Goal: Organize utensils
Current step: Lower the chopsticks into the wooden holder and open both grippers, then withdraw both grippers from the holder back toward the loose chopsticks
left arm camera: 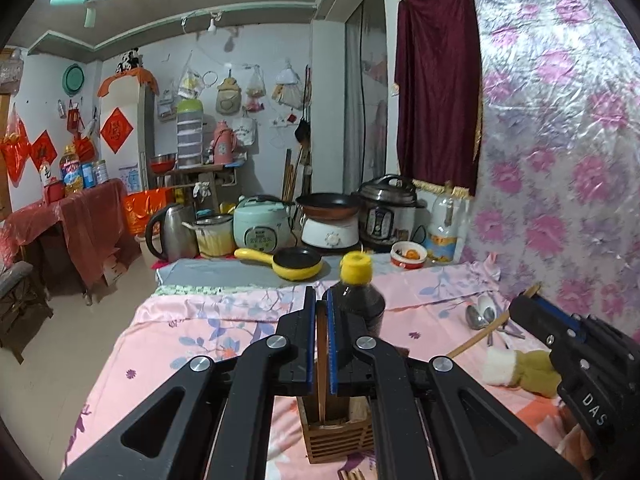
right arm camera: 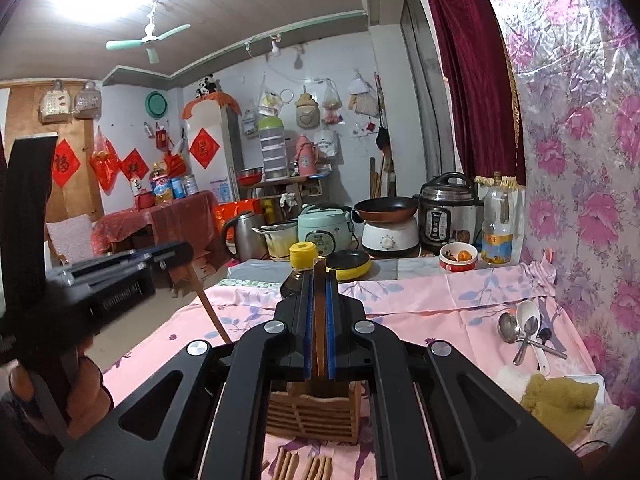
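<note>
Two hand-held grippers: we saw both clenched, each on a wooden chopstick.
Left hand-held gripper (left arm camera: pixel 320 312): its blue pads were pressed on a wooden chopstick (left arm camera: pixel 321 360) that stood upright between them, above the wooden utensil holder (left arm camera: pixel 336 436).
Right hand-held gripper (right arm camera: pixel 319 300): it gripped another wooden chopstick (right arm camera: pixel 319 320) in the same way, over the same holder.
Utensil holder: we found it standing on the surface (left arm camera: pixel 192 320) under a pink floral cloth, just before a dark sauce bottle (left arm camera: pixel 360 300) with a yellow cap.
Loose chopsticks (right arm camera: pixel 304 466): several lay flat on the cloth in front of the holder.
Spoons (right arm camera: pixel 524 330): we noted metal spoons and a white one in a heap near the floral wall, well apart from the holder.
Cloths (right arm camera: pixel 560 400): an olive one lay beside the spoons.
</note>
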`<state>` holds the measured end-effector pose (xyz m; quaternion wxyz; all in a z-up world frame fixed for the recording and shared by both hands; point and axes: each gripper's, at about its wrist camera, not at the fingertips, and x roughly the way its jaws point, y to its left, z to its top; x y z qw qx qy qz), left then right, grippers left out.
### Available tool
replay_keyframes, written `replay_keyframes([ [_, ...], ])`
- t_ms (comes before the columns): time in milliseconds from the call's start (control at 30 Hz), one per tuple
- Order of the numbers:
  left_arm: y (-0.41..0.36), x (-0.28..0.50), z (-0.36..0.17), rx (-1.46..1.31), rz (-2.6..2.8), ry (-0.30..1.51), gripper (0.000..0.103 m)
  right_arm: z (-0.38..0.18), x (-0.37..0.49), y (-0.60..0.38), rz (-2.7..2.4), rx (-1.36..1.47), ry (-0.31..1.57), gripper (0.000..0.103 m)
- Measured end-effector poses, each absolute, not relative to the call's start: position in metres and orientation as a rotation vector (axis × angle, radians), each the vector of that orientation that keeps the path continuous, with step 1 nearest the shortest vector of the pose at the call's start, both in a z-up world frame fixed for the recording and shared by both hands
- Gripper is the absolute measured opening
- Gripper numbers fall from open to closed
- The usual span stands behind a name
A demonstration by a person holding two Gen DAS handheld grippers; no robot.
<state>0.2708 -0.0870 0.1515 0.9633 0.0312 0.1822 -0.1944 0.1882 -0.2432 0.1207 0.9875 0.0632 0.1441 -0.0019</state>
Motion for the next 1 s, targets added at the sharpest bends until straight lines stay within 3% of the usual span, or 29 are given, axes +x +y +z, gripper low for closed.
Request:
replay_keyframes([
  [100, -0.085, 0.281, 0.136, 0.050, -0.406, 0.402, 0.007, 0.105, 0.199, -0.241, -0.011, 0.114, 0.330, 0.008],
  [133, -0.085, 0.284, 0.130, 0.049, -0.401, 0.417, 0.019, 0.097, 0.205, -0.240, -0.029, 0.098, 0.359, 0.012],
  [167, -0.084, 0.286, 0.126, 0.046, -0.391, 0.430, 0.049, 0.089, 0.209, -0.240, -0.044, 0.095, 0.391, 0.020],
  [233, -0.077, 0.282, 0.118, 0.022, -0.361, 0.419, 0.070, 0.083, 0.207, -0.244, -0.045, 0.116, 0.409, 0.022],
  [333, -0.070, 0.274, 0.109, 0.022, -0.355, 0.436, 0.072, 0.083, 0.192, -0.250, -0.059, 0.127, 0.389, 0.026],
  [433, -0.059, 0.265, 0.102, 0.018, -0.314, 0.446, 0.090, 0.084, 0.172, -0.253, -0.087, 0.143, 0.360, 0.044],
  [567, -0.042, 0.245, 0.084, 0.020, -0.267, 0.461, 0.097, 0.075, 0.138, -0.258, -0.143, 0.175, 0.317, 0.080],
  [667, -0.026, 0.228, 0.060, 0.014, -0.248, 0.509, 0.097, 0.055, 0.119, -0.255, -0.163, 0.183, 0.342, 0.089],
  [1000, 0.012, 0.145, -0.054, 0.050, -0.210, 0.747, 0.097, -0.047, 0.055, -0.242, -0.161, 0.185, 0.568, 0.092],
])
